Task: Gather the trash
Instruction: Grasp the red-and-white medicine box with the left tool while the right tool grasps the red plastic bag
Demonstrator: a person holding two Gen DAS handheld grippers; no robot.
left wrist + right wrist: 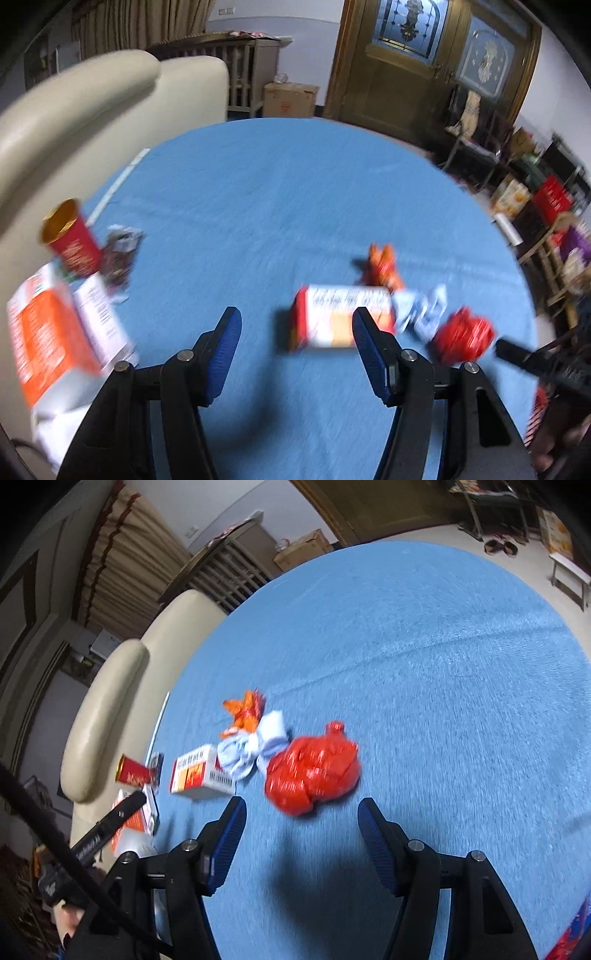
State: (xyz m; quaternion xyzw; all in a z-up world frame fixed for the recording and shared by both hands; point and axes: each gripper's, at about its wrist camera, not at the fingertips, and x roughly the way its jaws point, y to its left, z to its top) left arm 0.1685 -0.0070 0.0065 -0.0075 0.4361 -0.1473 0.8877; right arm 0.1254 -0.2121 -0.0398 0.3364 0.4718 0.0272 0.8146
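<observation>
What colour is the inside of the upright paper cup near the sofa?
Gold inside the red paper cup; the left wrist view shows it best.

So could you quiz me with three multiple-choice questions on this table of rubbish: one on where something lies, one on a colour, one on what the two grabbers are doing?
1. What lies just ahead of the right gripper?
A. crumpled red bag
B. a glass bottle
C. a banana

2. What colour is the tablecloth?
A. green
B. blue
C. white

3. How are the grippers?
A. both clamped on trash
B. one holds a cup
C. both open, holding nothing

Answers:
1 A, the crumpled red bag sits just beyond its fingertips.
2 B, the cloth is blue in both views.
3 C, the left gripper and the right show only cloth between their fingers.
</observation>
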